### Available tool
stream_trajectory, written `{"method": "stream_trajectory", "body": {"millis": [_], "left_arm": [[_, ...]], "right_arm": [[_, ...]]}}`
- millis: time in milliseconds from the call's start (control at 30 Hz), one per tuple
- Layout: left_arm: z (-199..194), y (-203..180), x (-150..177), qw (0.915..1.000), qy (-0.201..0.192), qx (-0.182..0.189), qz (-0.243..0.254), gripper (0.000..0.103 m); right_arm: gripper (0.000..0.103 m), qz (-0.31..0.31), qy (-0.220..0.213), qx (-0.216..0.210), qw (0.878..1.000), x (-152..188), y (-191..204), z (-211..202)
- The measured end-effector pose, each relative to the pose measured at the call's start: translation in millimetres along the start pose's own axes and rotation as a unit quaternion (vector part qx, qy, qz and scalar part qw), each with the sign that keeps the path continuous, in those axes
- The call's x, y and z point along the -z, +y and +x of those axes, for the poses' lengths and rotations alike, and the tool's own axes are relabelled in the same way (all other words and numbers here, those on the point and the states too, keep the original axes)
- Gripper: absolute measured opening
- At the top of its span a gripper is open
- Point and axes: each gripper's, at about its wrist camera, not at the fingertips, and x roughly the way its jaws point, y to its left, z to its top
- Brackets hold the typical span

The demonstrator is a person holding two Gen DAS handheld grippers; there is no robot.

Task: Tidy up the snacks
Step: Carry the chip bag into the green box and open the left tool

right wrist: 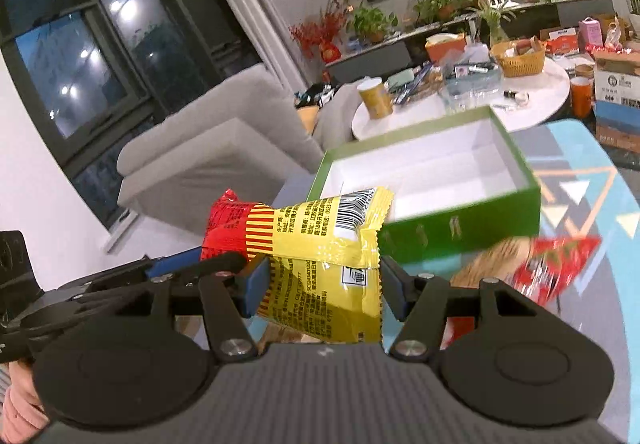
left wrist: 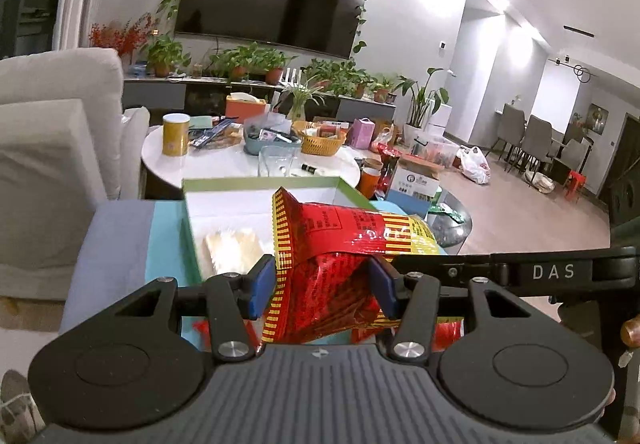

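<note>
Both tongs, left tongs (left wrist: 322, 286) and right tongs (right wrist: 322, 286), pinch one snack packet (left wrist: 344, 240); carry it level over the green box (right wrist: 460, 232), then release together.

Beside 1 open green cardboard box with a white inside (right wrist: 452, 232), 2 red-and-yellow foil snack packets are held up, 1 (left wrist: 344, 268) in the left view, 1 (right wrist: 320, 264) in the right. 1 more red packet (right wrist: 552, 264) lies near the box; 1 pale packet (left wrist: 236, 252) lies inside.
</note>
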Motion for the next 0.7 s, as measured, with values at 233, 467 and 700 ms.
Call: {"method": "stream_trajectory", "body": {"millis": [233, 467, 700], "left_arm": [[46, -3, -22, 1.0000, 0.000, -0.003, 0.001, 0.048], [93, 1, -30, 0.9997, 0.013, -0.018, -0.009, 0.049], [125, 11, -27, 0.9986, 0.035, -0.025, -0.029, 0.049]], "right_arm": [[0.060, -0.004, -0.006, 0.000, 1.000, -32, -30, 23], [0.060, -0.012, 0.005, 0.009, 1.000, -50, -57, 53], [0.060, -0.014, 0.023, 0.018, 0.999, -54, -72, 76]]}}
